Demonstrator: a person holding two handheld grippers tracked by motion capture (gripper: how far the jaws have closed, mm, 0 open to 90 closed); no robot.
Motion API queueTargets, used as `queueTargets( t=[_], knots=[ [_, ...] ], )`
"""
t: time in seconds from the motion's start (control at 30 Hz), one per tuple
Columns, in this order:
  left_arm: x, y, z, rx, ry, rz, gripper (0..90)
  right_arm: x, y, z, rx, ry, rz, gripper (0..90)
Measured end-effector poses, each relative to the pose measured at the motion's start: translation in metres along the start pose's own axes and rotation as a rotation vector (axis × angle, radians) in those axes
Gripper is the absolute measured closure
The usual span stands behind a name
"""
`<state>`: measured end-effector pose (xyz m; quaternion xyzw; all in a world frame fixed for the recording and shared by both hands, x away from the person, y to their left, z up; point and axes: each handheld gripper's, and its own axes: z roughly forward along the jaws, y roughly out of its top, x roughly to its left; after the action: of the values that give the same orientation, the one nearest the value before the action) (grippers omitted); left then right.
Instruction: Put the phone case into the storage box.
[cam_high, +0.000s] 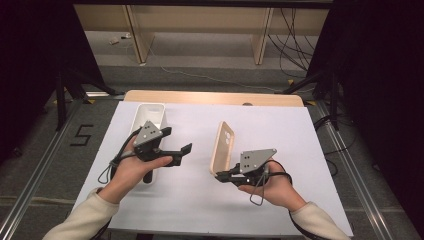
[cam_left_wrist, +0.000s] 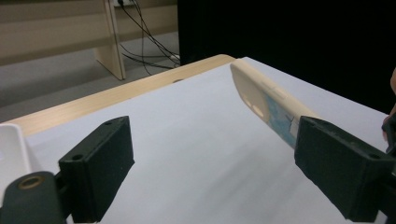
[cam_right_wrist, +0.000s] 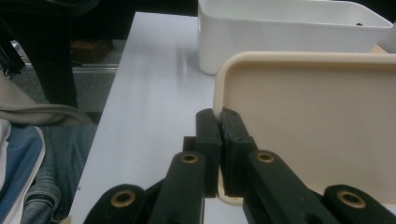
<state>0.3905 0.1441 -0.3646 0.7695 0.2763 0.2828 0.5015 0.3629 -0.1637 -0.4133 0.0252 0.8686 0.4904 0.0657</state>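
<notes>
The cream lid (cam_high: 222, 148) stands on its long edge on the white sheet (cam_high: 200, 190), tilted a little, with its near lower corner pinched between the jaws of the right gripper (cam_high: 223, 174). In the right gripper view the two black pads are pressed together on the lid's rim (cam_right_wrist: 243, 60), and the lid's flat inner face spreads out to the right of the jaws. Beyond the lid, further along the line of those jaws, sits the white bin (cam_right_wrist: 289, 32), apart from the lid.

The left gripper (cam_high: 178, 145) hovers over the near end of the same white bin (cam_high: 148, 114), its jaws standing wide with nothing between them. In the left gripper view the lid (cam_left_wrist: 266, 100) runs away past the right-hand jaw; a bluish patch shows on its face, perhaps a label, though the picture is too soft to tell. A corner of the bin (cam_left_wrist: 11, 154) lies just left of the left-hand jaw.
</notes>
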Motion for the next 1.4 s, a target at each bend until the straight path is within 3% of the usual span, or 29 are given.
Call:
queueTargets(
  t=[0.13, 0.23, 0.4, 0.57, 0.6, 0.63, 0.73, 0.9, 0.93, 0.97, 1.0, 1.03, 1.07, 1.2, 1.3, 1.4],
  knots=[
    [0.0, 0.013, 0.011, 0.031, 0.046, -0.001, 15.5, 0.002, 0.001, 0.001, 0.004, 0.003, 0.001, 88.4],
    [-0.002, 0.019, 0.02, 0.057, 0.049, -0.005, 15.8, 0.001, 0.001, 0.002, 0.002, 0.001, -0.007, 88.4],
    [-0.006, 0.023, 0.036, 0.083, -0.056, -0.022, 16.1, 0.002, 0.003, 0.003, 0.002, -0.001, -0.016, 88.4],
    [-0.009, 0.023, 0.045, 0.106, -0.038, -0.017, 16.6, 0.002, 0.003, 0.003, 0.006, -0.002, -0.015, 88.3],
    [-0.005, 0.024, 0.05, 0.09, -0.098, 0.049, 16.7, 0.002, 0.003, 0.004, 0.01, 0.0, -0.015, 88.4],
    [-0.003, 0.025, 0.052, 0.1, -0.133, 0.09, 17.0, 0.002, 0.003, 0.004, 0.011, -0.003, -0.018, 88.4],
    [-0.001, 0.025, 0.057, 0.102, -0.164, 0.099, 18.2, 0.002, 0.003, 0.007, 0.019, 0.002, -0.022, 88.4],
    [0.0, 0.026, 0.065, 0.136, -0.135, 0.112, 21.0, 0.003, 0.004, 0.011, 0.025, -0.01, -0.035, 88.4],
    [0.002, 0.027, 0.064, 0.148, -0.058, 0.115, 22.0, 0.003, 0.004, 0.011, 0.033, -0.006, -0.035, 88.4],
    [0.002, 0.027, 0.065, 0.159, -0.023, 0.108, 23.0, 0.004, 0.004, 0.012, 0.034, -0.005, -0.034, 88.4],
    [0.002, 0.027, 0.068, 0.159, -0.096, 0.102, 24.1, 0.003, 0.004, 0.012, 0.032, -0.005, -0.037, 88.4],
    [-0.028, 0.022, 0.069, 0.193, -0.233, -0.335, 24.8, 0.004, 0.004, 0.013, 0.036, -0.001, -0.034, 88.4],
    [-0.028, 0.023, 0.069, 0.198, -0.185, -0.327, 25.8, 0.004, 0.005, 0.013, 0.034, -0.008, -0.04, 88.4],
    [-0.028, 0.024, 0.073, 0.232, -0.199, -0.312, 29.3, 0.005, 0.005, 0.014, 0.04, -0.001, -0.04, 88.5],
    [-0.029, 0.026, 0.077, 0.234, -0.184, -0.318, 34.1, 0.004, 0.005, 0.015, 0.039, -0.005, -0.044, 88.4],
    [-0.029, 0.026, 0.08, 0.266, -0.186, -0.315, 38.1, 0.005, 0.005, 0.016, 0.049, -0.007, -0.05, 88.4]
  ],
)
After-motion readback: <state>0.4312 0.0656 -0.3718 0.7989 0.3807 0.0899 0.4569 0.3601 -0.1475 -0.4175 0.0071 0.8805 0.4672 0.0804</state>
